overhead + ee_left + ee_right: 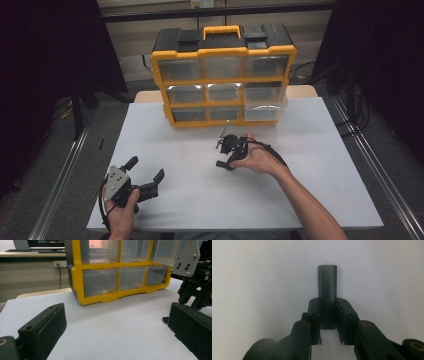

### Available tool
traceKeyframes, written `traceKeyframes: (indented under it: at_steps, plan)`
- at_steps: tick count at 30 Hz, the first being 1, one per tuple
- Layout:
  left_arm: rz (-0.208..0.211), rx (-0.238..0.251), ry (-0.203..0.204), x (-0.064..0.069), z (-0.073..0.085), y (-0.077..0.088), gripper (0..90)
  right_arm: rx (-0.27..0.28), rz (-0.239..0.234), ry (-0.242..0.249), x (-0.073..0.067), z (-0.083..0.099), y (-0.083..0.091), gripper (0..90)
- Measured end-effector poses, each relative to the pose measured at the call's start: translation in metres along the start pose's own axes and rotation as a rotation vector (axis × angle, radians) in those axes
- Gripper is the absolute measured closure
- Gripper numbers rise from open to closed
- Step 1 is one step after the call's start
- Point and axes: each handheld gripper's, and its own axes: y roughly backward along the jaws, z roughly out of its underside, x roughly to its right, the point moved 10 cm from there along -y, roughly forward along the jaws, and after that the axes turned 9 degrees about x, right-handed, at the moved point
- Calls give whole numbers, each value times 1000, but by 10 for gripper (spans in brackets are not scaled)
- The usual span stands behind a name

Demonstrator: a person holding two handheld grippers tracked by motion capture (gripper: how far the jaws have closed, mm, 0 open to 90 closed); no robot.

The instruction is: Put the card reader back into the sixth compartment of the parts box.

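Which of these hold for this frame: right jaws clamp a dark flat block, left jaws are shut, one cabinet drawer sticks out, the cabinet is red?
1. The right gripper is closed on a dark block. True.
2. The left gripper is shut. False: its jaws stand wide apart with nothing between them.
3. A drawer on the cabinet's right side sticks out. True.
4. The drawer cabinet has a red frame. False: it is yellow and black.

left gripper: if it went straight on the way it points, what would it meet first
Probably the yellow drawer cabinet, at its bottom row; only bare white table lies before the open left gripper. Depth is unclear.
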Motion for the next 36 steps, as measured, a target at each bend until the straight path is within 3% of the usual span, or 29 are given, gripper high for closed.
traceKeyframes:
  at_steps: [5,10,17,24,31,36]
  plan:
    - [1,-4,-5,-1,0,1,20,12,-30,-7,-5,2,2,741]
    - [-4,0,-1,-1,0,0,19,61,-13,-30,-6,6,12,741]
    - [-3,-1,0,-1,0,0,19,193,2,-77,1,11,35,741]
    - [-2,0,-1,0,0,0,19,251,21,-92,7,16,48,741]
    - [8,-3,-6,0,0,1,20,324,52,-87,4,14,62,741]
    - [2,3,0,0,-1,1,20,353,47,-91,1,12,69,741]
